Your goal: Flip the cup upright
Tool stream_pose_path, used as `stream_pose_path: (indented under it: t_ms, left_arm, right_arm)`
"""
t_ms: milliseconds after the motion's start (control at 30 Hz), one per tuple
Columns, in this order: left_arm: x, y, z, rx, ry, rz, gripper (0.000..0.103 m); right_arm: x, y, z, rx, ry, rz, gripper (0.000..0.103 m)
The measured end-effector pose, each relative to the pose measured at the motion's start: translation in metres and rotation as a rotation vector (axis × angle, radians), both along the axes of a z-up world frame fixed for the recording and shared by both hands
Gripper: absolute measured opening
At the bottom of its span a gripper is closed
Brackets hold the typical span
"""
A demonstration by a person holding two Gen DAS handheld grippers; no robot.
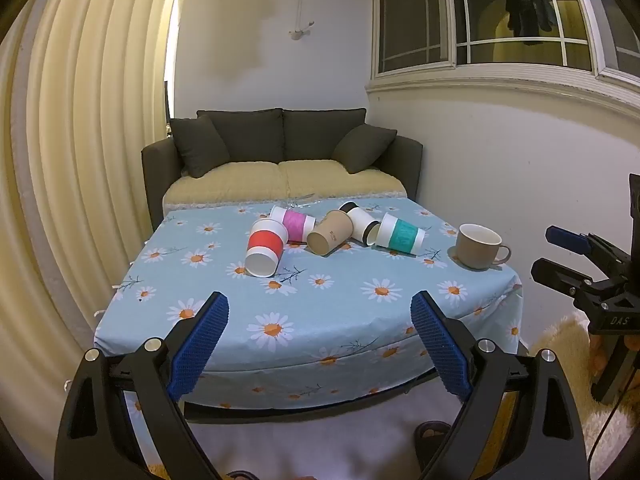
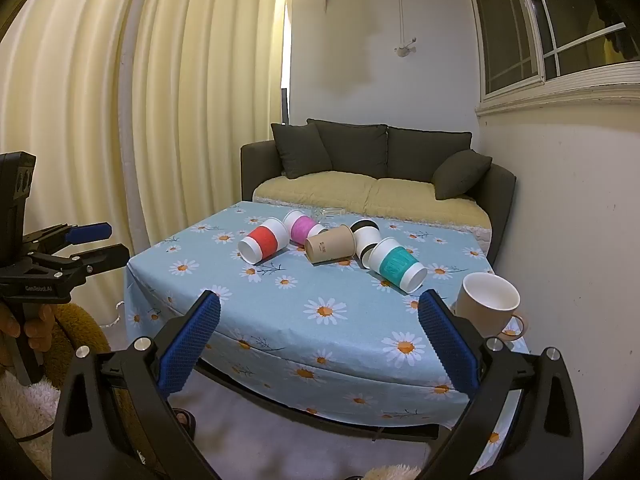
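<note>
Several paper cups lie on their sides on the daisy-print table (image 1: 320, 320): a red-sleeved cup (image 1: 266, 252) (image 2: 264, 244), a pink-sleeved cup (image 1: 294, 222) (image 2: 302, 228), a plain brown cup (image 1: 330, 232) (image 2: 330, 244), a black-and-white cup (image 1: 360, 222) (image 2: 366, 236) and a teal-sleeved cup (image 1: 400, 236) (image 2: 396, 264). A beige ceramic mug (image 1: 480, 246) (image 2: 490, 304) stands upright at the right. My left gripper (image 1: 320, 312) and right gripper (image 2: 320, 312) are open and empty, held before the table's near edge.
A dark sofa (image 1: 280, 152) with cream cushions stands behind the table. Curtains (image 1: 80, 140) hang on the left, a wall (image 2: 560, 220) and window (image 1: 500, 20) are on the right. Fluffy rugs (image 2: 24, 400) lie on the floor beside the table.
</note>
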State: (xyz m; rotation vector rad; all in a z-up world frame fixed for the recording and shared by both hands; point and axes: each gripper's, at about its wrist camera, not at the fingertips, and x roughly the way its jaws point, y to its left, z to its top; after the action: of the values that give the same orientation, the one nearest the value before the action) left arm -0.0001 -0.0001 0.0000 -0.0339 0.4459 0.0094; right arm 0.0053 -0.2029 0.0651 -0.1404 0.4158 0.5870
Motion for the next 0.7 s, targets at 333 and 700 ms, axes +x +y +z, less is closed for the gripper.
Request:
stream_pose_path:
  t_ms: [333,700]
  left_arm:
    - [0.0009,0.001,-0.0021,-0.004,-0.001,-0.001,0.09]
    - [-0.0009,0.002,-0.0008,-0.007,0.0,0.001,0.09]
  right_arm:
    - [-0.0001,-0.0009,-0.0004,-0.004,-0.002,0.0,0.098]
    - [-0.0006,-0.0018,0.0,-0.006,-0.003,0.0,0.098]
